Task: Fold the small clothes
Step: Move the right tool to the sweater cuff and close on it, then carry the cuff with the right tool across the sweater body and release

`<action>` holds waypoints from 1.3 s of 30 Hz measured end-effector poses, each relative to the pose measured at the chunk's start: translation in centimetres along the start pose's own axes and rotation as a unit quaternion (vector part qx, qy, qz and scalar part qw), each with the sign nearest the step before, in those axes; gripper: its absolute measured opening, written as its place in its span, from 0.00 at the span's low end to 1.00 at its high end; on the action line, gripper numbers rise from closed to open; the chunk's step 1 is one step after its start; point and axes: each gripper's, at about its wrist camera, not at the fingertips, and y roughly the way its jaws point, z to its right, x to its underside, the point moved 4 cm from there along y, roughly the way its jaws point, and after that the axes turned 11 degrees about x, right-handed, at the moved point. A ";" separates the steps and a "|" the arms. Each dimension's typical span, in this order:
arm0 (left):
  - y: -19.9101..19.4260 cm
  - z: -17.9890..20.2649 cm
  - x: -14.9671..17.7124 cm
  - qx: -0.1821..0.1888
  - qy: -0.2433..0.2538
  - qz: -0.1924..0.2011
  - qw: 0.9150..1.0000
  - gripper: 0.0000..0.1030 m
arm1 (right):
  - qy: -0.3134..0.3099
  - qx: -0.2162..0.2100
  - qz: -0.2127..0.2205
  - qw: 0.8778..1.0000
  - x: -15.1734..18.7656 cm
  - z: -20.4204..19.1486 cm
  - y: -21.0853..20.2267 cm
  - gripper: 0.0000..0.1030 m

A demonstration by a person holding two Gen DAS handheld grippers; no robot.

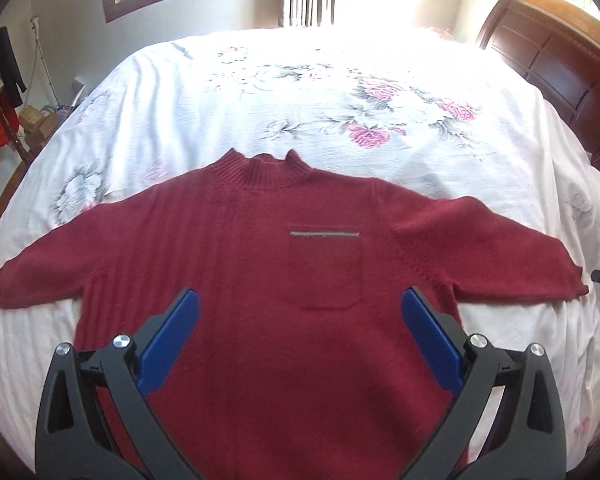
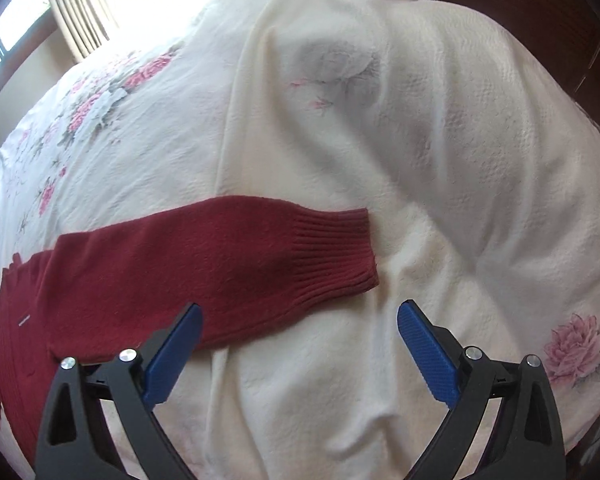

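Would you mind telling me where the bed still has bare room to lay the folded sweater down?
The floral bedspread is bare between the red sweater's collar and the far edge under the window. More free room lies past the sweater's ribbed cuff, toward the headboard. The near side is crowded: the spread sweater fills it.

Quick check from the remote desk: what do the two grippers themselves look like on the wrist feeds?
Both match. The left gripper and right gripper each have two black, angular plastic arms with triangular cut-outs and round silver bolt heads. The fingers carry blue pads, finely ribbed on the right gripper. No cables, markings or sleeves show.
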 end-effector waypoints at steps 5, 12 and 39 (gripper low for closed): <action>4.5 3.0 -2.2 0.004 0.006 -0.008 1.000 0.97 | 0.004 -0.021 -0.039 0.999 -1.9 1.0 5.0 0.83; 7.5 3.3 -2.6 -0.006 0.008 -0.024 1.000 0.97 | 0.007 -0.057 -0.075 0.995 -2.4 1.1 8.3 0.67; 4.9 -5.6 0.2 -0.041 -0.030 -0.032 0.998 0.97 | 0.039 -0.023 -0.011 0.999 -0.7 2.7 3.4 0.15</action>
